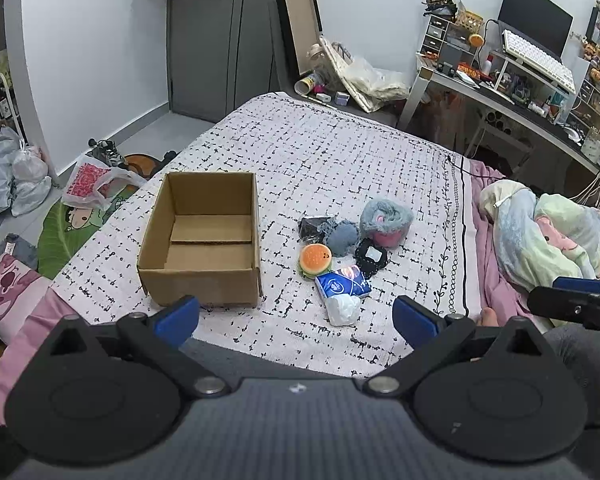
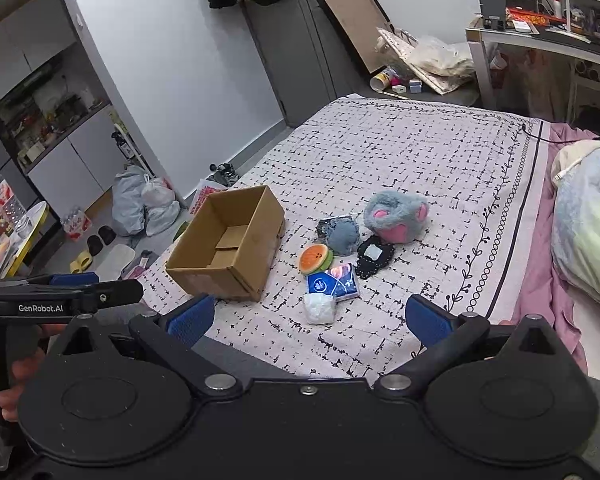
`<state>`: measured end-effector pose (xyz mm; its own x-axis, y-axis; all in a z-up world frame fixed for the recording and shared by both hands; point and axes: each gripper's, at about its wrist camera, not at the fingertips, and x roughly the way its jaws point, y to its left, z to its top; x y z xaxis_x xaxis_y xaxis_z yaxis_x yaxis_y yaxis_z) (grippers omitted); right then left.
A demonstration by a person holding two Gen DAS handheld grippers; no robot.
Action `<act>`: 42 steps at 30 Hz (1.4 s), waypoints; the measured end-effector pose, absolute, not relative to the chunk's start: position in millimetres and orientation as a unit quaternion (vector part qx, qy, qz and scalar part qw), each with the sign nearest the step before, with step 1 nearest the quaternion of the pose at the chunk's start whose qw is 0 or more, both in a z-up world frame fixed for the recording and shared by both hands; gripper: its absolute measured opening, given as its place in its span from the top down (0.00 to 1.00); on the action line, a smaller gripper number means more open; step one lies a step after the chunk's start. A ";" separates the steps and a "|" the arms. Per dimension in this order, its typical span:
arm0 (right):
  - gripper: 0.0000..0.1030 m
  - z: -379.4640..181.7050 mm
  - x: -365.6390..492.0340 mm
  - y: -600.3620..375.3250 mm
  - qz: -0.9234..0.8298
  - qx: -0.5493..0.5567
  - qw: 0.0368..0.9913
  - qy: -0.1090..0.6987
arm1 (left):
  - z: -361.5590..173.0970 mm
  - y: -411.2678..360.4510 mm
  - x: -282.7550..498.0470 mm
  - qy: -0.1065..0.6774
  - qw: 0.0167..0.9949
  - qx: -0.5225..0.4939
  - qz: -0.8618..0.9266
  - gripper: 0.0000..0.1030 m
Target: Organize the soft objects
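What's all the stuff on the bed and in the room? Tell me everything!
cardboard box: 1, brown, open and empty, on the bed, left of the pile
burger toy: 1, orange and green, in the pile
tissue pack: 1, blue, front of pile
white wad: 1, white, nearest the grippers
fluffy earmuffs: 1, grey and pink, back of pile
grey plush: 1, blue-grey, middle
black pouch: 1, black, right of the burger toy
bedspread: 1, white with black marks
blanket: 1, pastel, bunched at right
desk: 1, cluttered, back right
left gripper: 1, black and blue, open
right gripper: 1, black and blue, open
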<state>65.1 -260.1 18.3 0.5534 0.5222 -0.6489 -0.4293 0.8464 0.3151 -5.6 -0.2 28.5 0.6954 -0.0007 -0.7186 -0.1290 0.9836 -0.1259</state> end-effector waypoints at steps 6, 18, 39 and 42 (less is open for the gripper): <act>0.00 20.8 62.6 -255.4 0.276 0.055 0.879 0.384 | 26.7 -0.3 -7.4 0.388 0.917 -0.086 0.033 0.01; 0.00 20.0 61.4 -252.0 0.277 0.053 0.880 0.383 | 26.7 1.6 -10.1 0.385 0.918 -0.088 0.033 0.01; 0.00 16.2 65.6 -247.9 0.286 0.057 0.877 0.383 | 27.0 -0.8 -10.5 0.381 0.919 -0.092 0.032 0.01; 0.00 16.2 68.3 -246.1 0.291 0.056 0.876 0.380 | 25.9 -2.0 -9.6 0.384 0.918 -0.089 0.037 0.01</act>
<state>68.3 -246.1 16.2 0.5427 0.5523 -0.6328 -0.4674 0.8246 0.3188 -9.6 -2.0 25.9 0.7024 -0.0015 -0.7117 -0.1356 0.9814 -0.1359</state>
